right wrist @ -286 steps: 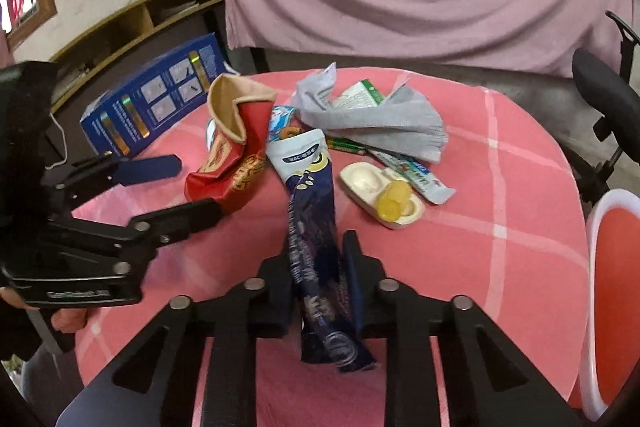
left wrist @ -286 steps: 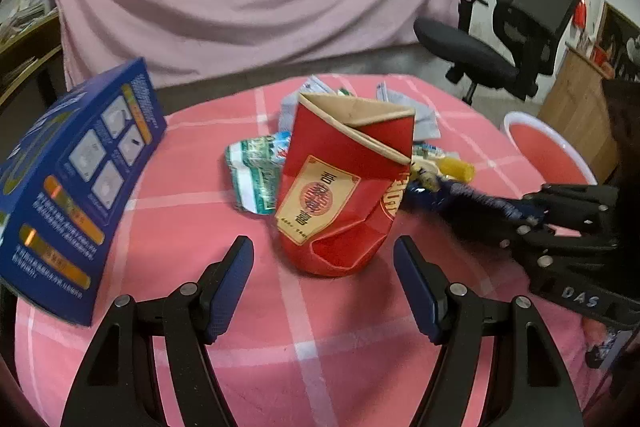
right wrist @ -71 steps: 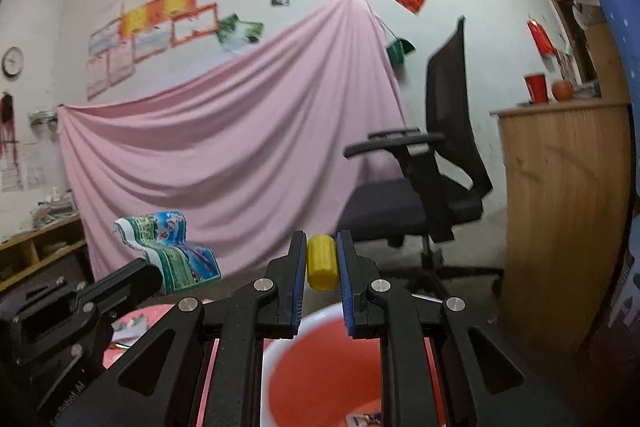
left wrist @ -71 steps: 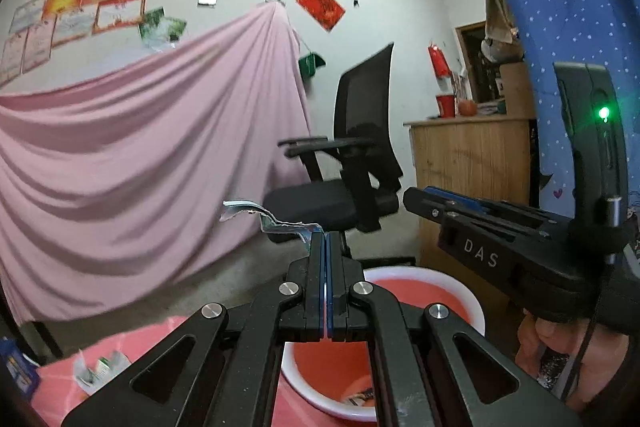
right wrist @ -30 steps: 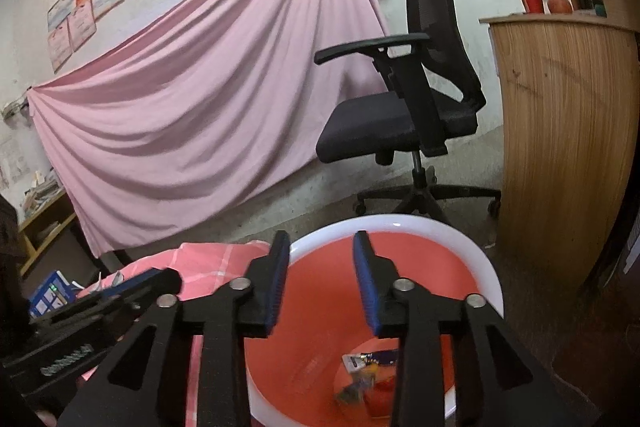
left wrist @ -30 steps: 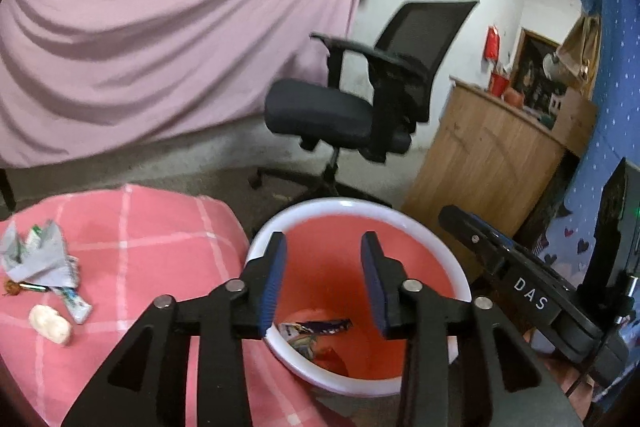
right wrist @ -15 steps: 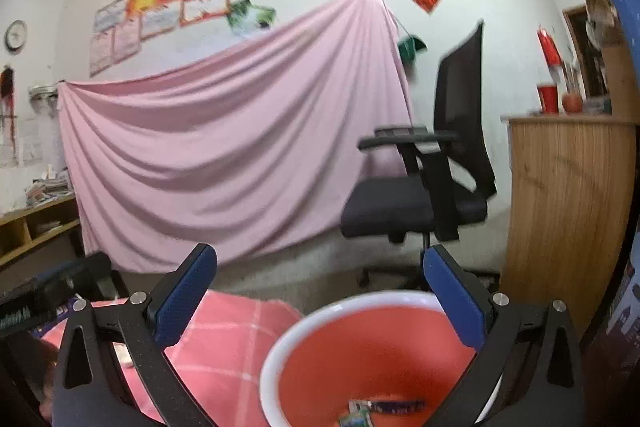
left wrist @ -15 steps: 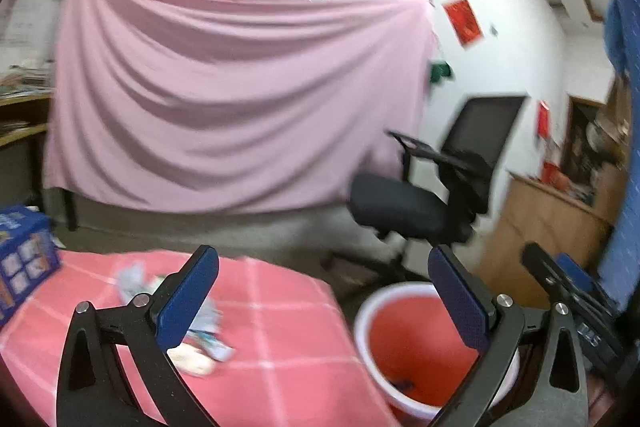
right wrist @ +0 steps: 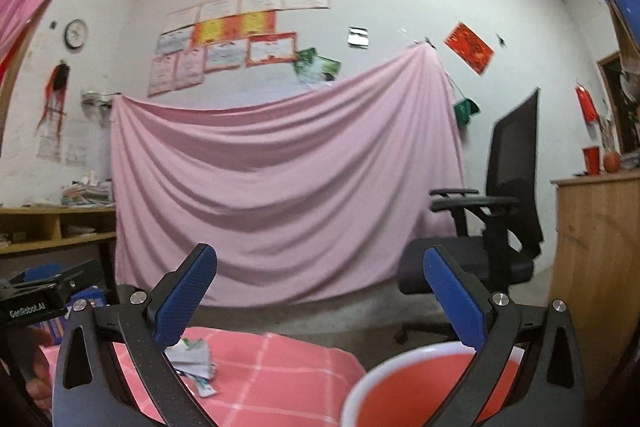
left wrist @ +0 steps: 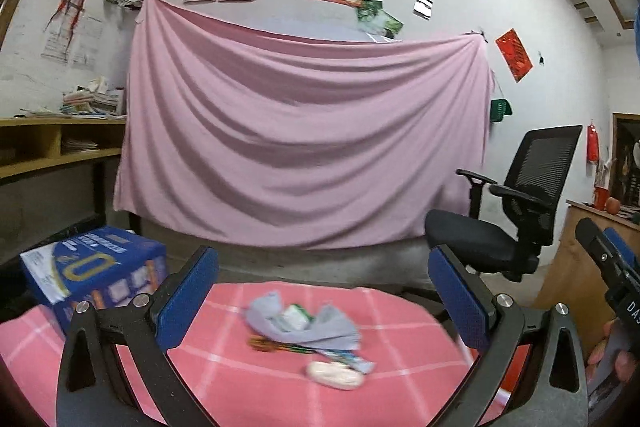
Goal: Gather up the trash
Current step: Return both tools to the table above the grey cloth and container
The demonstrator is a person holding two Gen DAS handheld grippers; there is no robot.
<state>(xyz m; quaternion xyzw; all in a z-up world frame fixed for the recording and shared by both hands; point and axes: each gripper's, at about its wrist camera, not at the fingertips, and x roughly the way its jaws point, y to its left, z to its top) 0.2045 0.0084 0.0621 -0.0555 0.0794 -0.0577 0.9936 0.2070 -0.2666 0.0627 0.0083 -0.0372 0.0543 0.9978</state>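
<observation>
My left gripper (left wrist: 324, 301) stands wide open and empty, pointing across the pink checked table (left wrist: 400, 379). On the table ahead lie a grey crumpled cloth (left wrist: 316, 325) with a small green-white carton (left wrist: 295, 317) in it, a tube (left wrist: 348, 358) and a cream plastic piece (left wrist: 335, 375). My right gripper (right wrist: 320, 299) is also wide open with nothing between its blue pads (right wrist: 186, 297). Under its right finger is the red bin with a white rim (right wrist: 404, 393). A few scraps (right wrist: 194, 357) show on the table at lower left of the right wrist view.
A blue carton box (left wrist: 94, 277) stands at the table's left edge. A black office chair (left wrist: 516, 223) and a wooden cabinet (right wrist: 596, 267) are to the right. A pink sheet (left wrist: 304, 143) hangs on the back wall, and shelves (left wrist: 48, 147) stand left.
Both grippers opened wide from a narrow gap. Both views swung left and lifted from the bin toward the table; the left view now faces the remaining trash.
</observation>
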